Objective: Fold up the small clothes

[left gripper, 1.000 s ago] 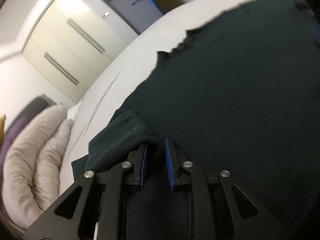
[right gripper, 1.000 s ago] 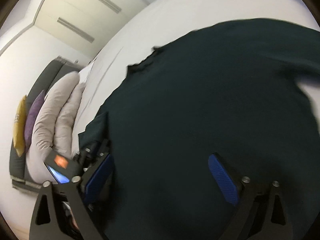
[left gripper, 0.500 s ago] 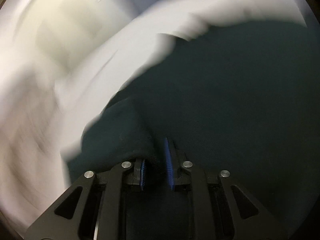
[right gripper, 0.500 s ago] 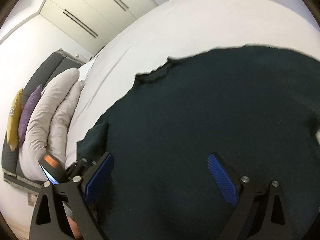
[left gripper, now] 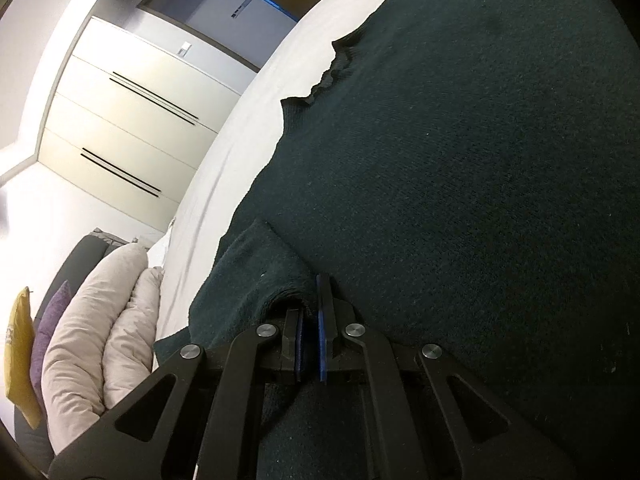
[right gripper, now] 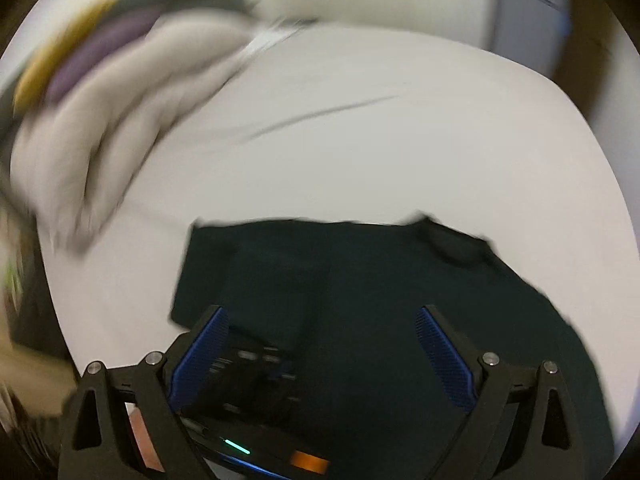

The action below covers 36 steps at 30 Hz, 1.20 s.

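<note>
Dark green knit sweater [left gripper: 460, 184] lies spread flat on the white bed sheet [right gripper: 360, 140]. The left gripper [left gripper: 310, 332] is clamped on a raised fold at the sweater's edge. The right gripper [right gripper: 324, 356] hangs above the sweater, jaws wide apart and empty.
</note>
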Tool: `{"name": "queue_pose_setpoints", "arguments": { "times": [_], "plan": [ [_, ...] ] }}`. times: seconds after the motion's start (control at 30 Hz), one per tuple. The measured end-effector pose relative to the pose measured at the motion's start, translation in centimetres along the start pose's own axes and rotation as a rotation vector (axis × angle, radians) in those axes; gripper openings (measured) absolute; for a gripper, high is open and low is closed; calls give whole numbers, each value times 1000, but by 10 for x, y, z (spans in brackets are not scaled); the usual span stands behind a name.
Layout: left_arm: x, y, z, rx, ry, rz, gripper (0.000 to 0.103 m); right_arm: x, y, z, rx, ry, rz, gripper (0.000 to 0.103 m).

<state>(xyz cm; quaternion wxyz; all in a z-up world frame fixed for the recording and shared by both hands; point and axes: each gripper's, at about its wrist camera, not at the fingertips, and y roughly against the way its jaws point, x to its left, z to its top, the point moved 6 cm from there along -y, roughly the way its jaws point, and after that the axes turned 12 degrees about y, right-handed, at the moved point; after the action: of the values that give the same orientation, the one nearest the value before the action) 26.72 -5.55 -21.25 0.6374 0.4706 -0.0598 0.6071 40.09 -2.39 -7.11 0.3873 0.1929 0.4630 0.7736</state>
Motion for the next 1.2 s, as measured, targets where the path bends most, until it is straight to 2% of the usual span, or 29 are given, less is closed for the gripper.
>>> {"name": "queue_pose_setpoints", "arguments": {
  "times": [0.1, 0.2, 0.3, 0.47, 0.7, 0.8, 0.97, 1.13, 1.2],
  "plan": [
    [-1, 1, -1, 4, 5, 2, 2, 48, -33, 32, 143, 99, -38, 96],
    [-1, 1, -1, 9, 5, 9, 2, 81, -68, 45, 251, 187, -108, 96],
    [-2, 1, -1, 13, 3, 16, 2, 95, -102, 44, 371, 186, -126, 93],
    [-1, 2, -1, 15, -1, 17, 2, 95, -138, 38, 487, 170, -201, 91],
    [-1, 1, 0, 16, -5, 20, 2, 84, -139, 35, 514, 141, -325, 91],
    [0, 1, 0, 16, -4, 20, 2, 85, -132, 39, 502, 134, -333, 91],
    [0, 2, -1, 16, 0, 18, 2, 94, -140, 35, 548, 88, -260, 91],
    [0, 2, -1, 16, 0, 17, 2, 90, -150, 29, 576, 55, -268, 91],
    [1, 2, -1, 16, 0, 17, 2, 90, -154, 28, 579, 62, -274, 88]
  ]
}}
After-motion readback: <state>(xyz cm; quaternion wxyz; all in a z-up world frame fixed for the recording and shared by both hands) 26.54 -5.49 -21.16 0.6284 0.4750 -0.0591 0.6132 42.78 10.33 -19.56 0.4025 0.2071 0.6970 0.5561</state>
